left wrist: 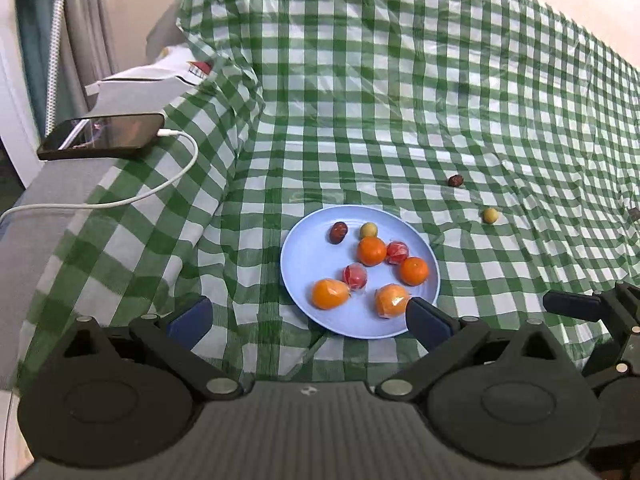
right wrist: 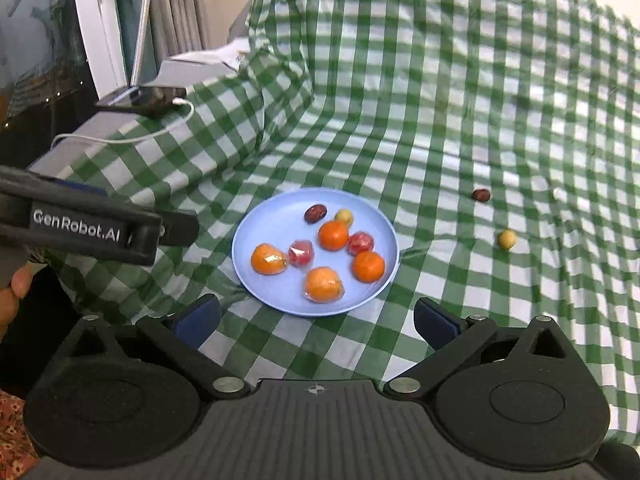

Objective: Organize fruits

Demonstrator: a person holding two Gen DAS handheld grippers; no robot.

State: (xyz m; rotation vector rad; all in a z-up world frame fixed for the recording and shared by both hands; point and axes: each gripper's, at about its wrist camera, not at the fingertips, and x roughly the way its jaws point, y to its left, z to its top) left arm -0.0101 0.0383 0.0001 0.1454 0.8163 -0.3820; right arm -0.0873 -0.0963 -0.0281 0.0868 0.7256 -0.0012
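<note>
Green-and-white checked cloth (left wrist: 360, 120) covers the whole surface before us, and going from the left we first meet a dark phone (left wrist: 102, 136) with a white cable (left wrist: 160, 184) plugged in, lying on a grey ledge at the cloth's edge. Next we see the left gripper (left wrist: 310, 318), its jaws spread wide with nothing between them, its right fingertip in front of the near rim of the pale blue plate (left wrist: 308, 260). On the plate we count eight fruits: a dark red date (left wrist: 338, 233) and a small yellow fruit (left wrist: 368, 231) at the far side, two bare oranges (left wrist: 372, 251), two red fruits in clear wrap (left wrist: 355, 276), and two wrapped oranges (left wrist: 330, 294) nearest us (the wrap glints). Further right, off the plate, a second dark date (left wrist: 455, 181) and a second yellow fruit (left wrist: 490, 215) lie apart on the cloth. The right gripper (right wrist: 316, 320) likewise stands wide open and empty, the plate just beyond its fingertips.
</note>
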